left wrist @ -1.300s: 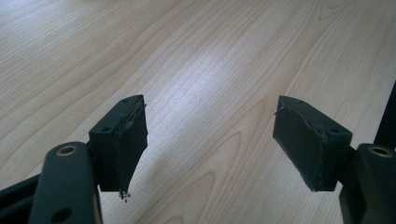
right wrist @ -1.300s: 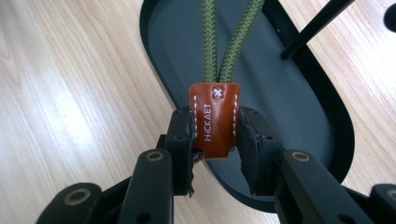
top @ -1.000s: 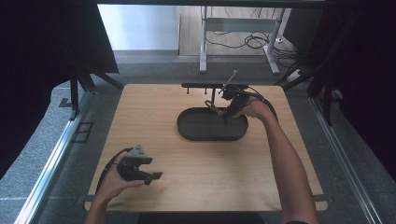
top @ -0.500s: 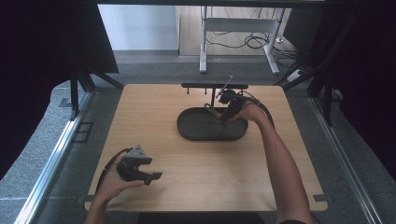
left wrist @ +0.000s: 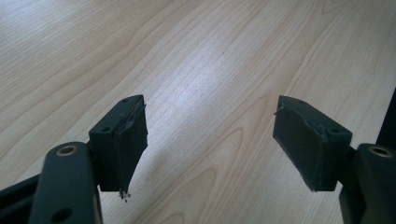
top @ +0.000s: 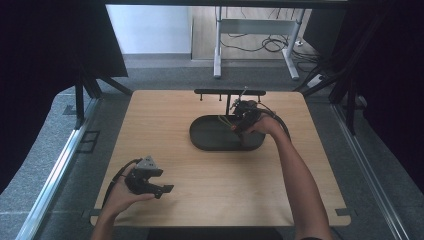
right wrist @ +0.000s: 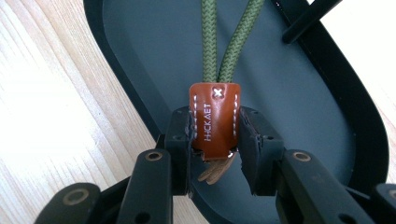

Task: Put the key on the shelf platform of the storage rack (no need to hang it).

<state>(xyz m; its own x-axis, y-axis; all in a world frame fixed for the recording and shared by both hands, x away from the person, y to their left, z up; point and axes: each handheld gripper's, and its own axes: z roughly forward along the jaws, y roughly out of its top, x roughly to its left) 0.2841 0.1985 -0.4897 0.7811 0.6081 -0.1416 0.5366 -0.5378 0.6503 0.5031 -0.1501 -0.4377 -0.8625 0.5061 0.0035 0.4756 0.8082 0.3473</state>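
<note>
Cord (right wrist: 211,42) ends cut off above

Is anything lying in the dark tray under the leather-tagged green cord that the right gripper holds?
Nothing visible. The right gripper clamps the brown leather tag, and the tray floor beneath the green cord looks bare.

The cord (right wrist: 219,42) is green and braided, its leather tag (right wrist: 215,119) brown with white stitches, the tray (right wrist: 299,93) black.
</note>
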